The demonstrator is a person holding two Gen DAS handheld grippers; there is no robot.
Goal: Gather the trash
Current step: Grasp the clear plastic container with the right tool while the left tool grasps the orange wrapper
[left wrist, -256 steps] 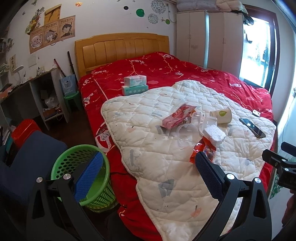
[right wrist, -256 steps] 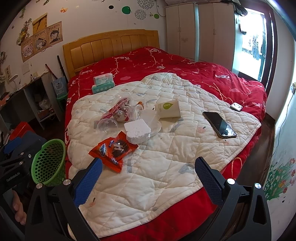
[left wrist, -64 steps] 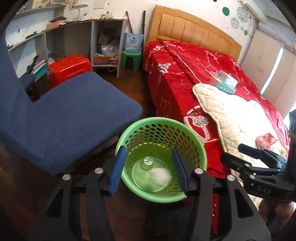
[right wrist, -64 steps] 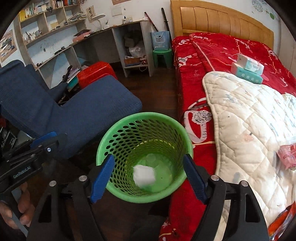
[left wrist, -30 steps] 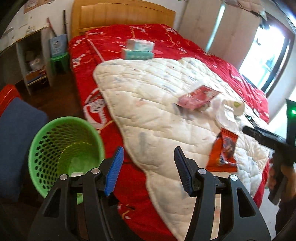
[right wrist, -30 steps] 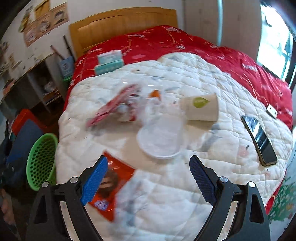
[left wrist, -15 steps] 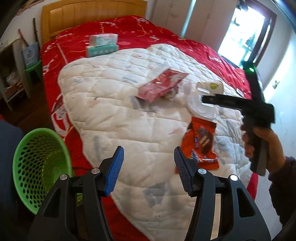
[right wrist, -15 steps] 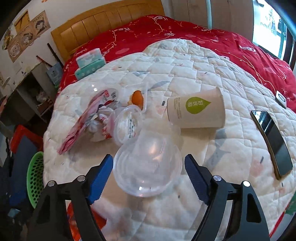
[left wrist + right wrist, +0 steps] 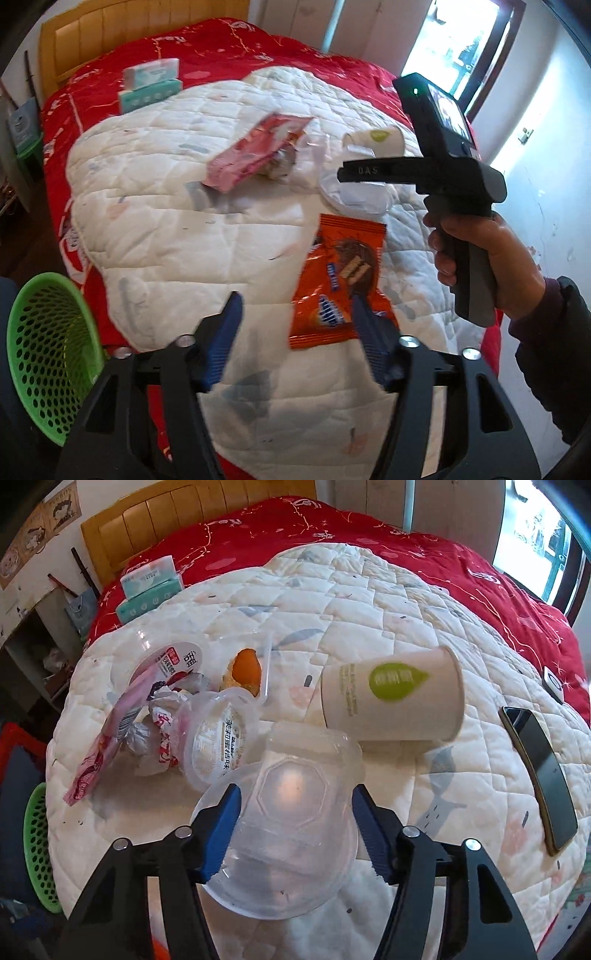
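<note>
Trash lies on a white quilt (image 9: 177,236) on the bed. My left gripper (image 9: 295,325) is open, just above the near end of an orange snack wrapper (image 9: 340,273). My right gripper (image 9: 295,812) is open with a clear plastic dome lid (image 9: 284,830) between its fingers, not clamped. Beyond the lid lie a white paper cup with a green leaf (image 9: 391,698), a clear jelly cup (image 9: 218,738), a pink wrapper (image 9: 107,738) and a piece of orange food (image 9: 245,666). The green basket (image 9: 44,350) stands on the floor at the left.
A black phone (image 9: 539,771) lies on the quilt at the right, with a small white device (image 9: 552,683) beyond it. Two tissue boxes (image 9: 149,585) sit near the wooden headboard (image 9: 192,520). The right-hand gripper and the hand holding it (image 9: 465,236) show in the left wrist view.
Both grippers have moved in over the bed. The left has dropped toward the orange wrapper. The right has closed in until the clear lid sits between its fingers.
</note>
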